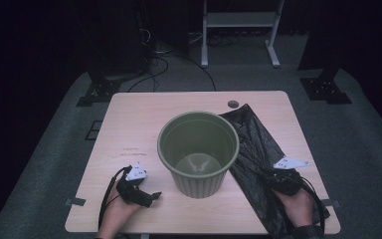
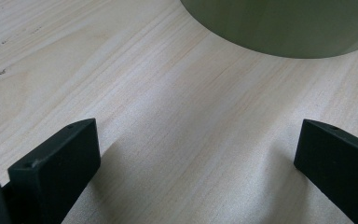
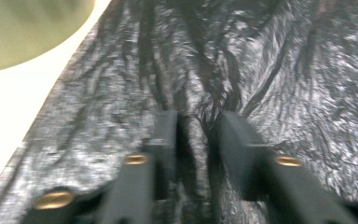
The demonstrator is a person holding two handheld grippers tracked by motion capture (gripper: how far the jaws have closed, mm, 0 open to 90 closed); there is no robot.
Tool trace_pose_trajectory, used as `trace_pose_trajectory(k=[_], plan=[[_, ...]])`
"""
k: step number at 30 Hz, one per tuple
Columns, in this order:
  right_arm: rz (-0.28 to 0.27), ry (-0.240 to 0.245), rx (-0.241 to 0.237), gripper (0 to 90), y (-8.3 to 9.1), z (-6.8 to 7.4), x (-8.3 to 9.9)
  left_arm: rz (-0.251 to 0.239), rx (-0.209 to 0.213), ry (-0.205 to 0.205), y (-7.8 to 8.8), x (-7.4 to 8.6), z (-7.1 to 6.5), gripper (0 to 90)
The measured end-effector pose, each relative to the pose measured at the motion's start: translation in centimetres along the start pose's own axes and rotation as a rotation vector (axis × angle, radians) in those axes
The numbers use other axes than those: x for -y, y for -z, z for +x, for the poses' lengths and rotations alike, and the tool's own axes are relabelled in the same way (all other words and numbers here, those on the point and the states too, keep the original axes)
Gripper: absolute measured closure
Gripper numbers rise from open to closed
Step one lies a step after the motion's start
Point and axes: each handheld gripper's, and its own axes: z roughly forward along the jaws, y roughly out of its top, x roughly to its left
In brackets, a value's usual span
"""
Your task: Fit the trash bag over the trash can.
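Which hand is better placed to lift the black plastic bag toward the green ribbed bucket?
Right. The right gripper sits on the crinkled black plastic bag, jaws pinching a fold. The left gripper is open over bare wooden table, left of the green ribbed bucket.

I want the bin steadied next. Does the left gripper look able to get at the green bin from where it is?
Probably yes. The left gripper rests open on the table, with bare wood between its fingers and the green bin. Nothing stands in the way.

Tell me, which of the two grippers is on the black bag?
The right gripper, pinching a fold of the black bag; the left gripper sits open over bare wood.
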Motion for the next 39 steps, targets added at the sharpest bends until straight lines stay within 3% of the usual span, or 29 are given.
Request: trace_pose_trajectory(k=[3,5,9,14,19,21,25,27,31,39], plan=[[0.011,0.006,-0.016,84.5,0.0,0.3,-0.2,0.0,0.0,0.0,0.0,0.0,0.0,0.0],[0.018,-0.009,-0.054,89.4,-0.2,0.6,-0.3,0.0,0.0,0.001,0.0,0.0,0.0,0.0],[0.034,-0.014,-0.102,90.0,-0.5,1.6,-0.7,0.0,0.0,0.001,0.0,0.0,0.0,0.0],[0.04,0.024,-0.142,89.5,-0.8,3.2,-1.0,0.0,0.0,0.0,0.0,0.0,0.0,0.0],[0.004,0.045,-0.119,62.6,-0.1,3.8,-1.5,0.0,0.0,0.0,0.0,0.0,0.0,0.0],[-0.004,0.008,-0.094,45.0,0.6,3.2,-1.9,0.0,0.0,0.001,0.0,0.0,0.0,0.0],[0.015,-0.043,-0.034,32.9,1.2,1.8,-2.2,0.0,0.0,0.0,0.0,0.0,0.0,0.0],[0.008,-0.051,-0.019,31.7,1.3,1.4,-2.3,0.0,0.0,0.0,0.0,0.0,0.0,0.0],[0.003,-0.088,0.037,28.5,1.3,-0.7,-2.4,0.0,0.0,0.0,0.0,0.0,0.0,0.0],[0.045,-0.141,0.101,28.4,0.6,-3.2,-2.1,0.0,0.0,0.001,0.0,0.0,0.0,0.0]])
